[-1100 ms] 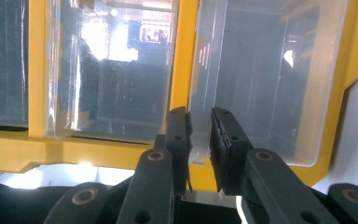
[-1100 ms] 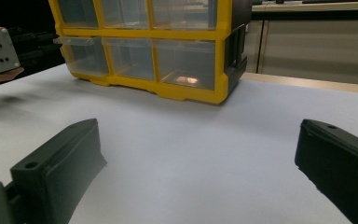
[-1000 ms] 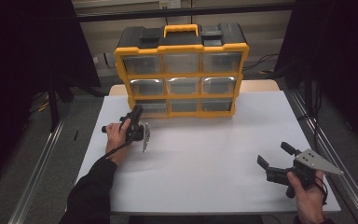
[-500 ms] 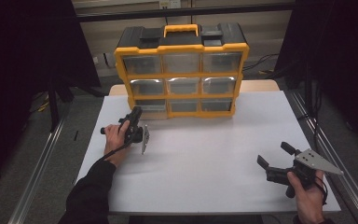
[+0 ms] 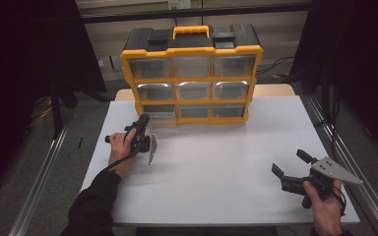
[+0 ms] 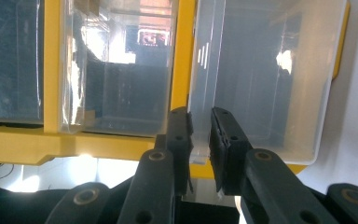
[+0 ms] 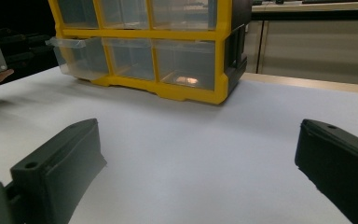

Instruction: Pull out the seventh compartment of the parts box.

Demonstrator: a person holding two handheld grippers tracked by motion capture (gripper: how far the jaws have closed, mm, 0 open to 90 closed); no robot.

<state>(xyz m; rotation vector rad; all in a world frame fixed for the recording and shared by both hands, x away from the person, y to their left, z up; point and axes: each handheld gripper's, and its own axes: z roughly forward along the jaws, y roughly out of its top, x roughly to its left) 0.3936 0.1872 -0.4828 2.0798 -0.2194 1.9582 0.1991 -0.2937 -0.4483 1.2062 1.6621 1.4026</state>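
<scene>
The left gripper (image 6: 199, 140) has its jaws pinched on the front lip of the clear drawer (image 7: 77, 53), the bottom-left one in the yellow organizer (image 5: 192, 73), which stands slightly out from its slot. A crooked pull could slip off that thin lip or drag the organizer. The right gripper (image 5: 290, 169), jaws wide, waits well apart.

organizer (image 5: 192, 73) behind, on table (image 5: 216, 196) | left tool (image 5: 145, 127) at bottom-left drawer (image 5: 157, 112) (pulled out)
</scene>
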